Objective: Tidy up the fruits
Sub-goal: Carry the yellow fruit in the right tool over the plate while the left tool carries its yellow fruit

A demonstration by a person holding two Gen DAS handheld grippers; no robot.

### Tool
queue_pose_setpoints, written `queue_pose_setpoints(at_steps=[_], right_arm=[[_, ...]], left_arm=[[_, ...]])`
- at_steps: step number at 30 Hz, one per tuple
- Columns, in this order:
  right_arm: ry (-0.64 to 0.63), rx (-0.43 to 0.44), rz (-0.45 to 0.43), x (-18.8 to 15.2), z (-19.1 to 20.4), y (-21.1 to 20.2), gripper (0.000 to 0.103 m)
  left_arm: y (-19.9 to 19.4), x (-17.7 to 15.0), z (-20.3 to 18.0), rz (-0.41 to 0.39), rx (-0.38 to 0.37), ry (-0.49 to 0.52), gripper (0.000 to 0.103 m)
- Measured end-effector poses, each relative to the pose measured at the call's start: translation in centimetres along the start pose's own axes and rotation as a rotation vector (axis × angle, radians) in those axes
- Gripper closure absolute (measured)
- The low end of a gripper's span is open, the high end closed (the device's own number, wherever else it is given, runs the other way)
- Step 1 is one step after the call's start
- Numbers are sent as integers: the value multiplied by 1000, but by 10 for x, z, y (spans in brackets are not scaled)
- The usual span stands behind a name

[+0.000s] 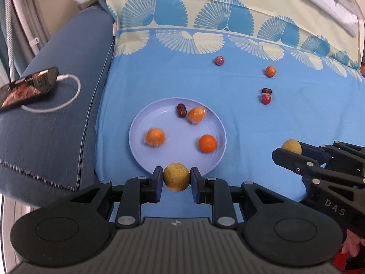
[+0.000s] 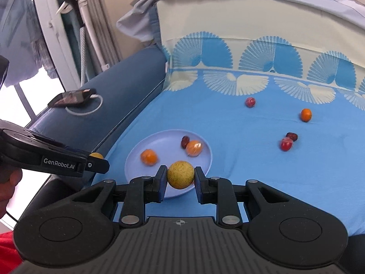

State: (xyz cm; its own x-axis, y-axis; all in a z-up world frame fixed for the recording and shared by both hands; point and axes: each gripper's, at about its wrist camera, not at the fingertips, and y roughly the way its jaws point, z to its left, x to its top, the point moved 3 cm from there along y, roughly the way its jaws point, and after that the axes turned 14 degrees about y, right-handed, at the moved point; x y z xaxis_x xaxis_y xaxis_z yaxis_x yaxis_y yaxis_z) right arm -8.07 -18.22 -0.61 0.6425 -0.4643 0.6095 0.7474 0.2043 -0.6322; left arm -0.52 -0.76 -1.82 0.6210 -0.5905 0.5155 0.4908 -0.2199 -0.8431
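Observation:
A lilac plate (image 1: 141,123) lies on the blue cloth and holds three oranges (image 1: 155,137) and a dark date (image 1: 181,110). My left gripper (image 1: 176,181) is shut on a yellow-green round fruit (image 1: 176,177) at the plate's near rim. My right gripper (image 2: 180,178) is shut on a second yellow-green round fruit (image 2: 180,175) just above the plate's (image 2: 136,153) near edge; it shows at the right in the left wrist view (image 1: 291,146). Loose on the cloth are a red fruit (image 1: 219,60), an orange (image 1: 270,71), a date (image 1: 267,90) and another red fruit (image 1: 266,98).
A phone (image 1: 27,86) with a white cable lies on the dark blue sofa arm (image 1: 57,125) to the left. The patterned cloth rises up the sofa back (image 1: 205,4) behind the fruits.

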Motion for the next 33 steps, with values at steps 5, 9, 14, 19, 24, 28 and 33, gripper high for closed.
queue_pose_setpoints(at_steps=[5, 9, 14, 19, 24, 28, 33], right_arm=[[-33, -13, -15, -7, 12, -7, 76], [-59, -17, -17, -8, 18, -9, 76], [-82, -19, -22, -7, 22, -10, 76], [-87, -21, -23, -8, 22, -11, 76], [-88, -24, -22, -8, 22, -11, 76], [-93, -26, -24, -6, 23, -11, 77], [-93, -27, -28, -7, 23, -12, 76]], left_arm=[[-8, -9, 3, -28, -10, -15, 75], [-13, -12, 5, -46, -12, -27, 75], [-15, -13, 8, -56, -15, -43, 75], [-16, -13, 10, -60, -14, -50, 75], [-17, -11, 10, -66, -15, -52, 75], [-18, -11, 12, -72, -16, -55, 75], [-17, -10, 13, -69, -15, -59, 75]])
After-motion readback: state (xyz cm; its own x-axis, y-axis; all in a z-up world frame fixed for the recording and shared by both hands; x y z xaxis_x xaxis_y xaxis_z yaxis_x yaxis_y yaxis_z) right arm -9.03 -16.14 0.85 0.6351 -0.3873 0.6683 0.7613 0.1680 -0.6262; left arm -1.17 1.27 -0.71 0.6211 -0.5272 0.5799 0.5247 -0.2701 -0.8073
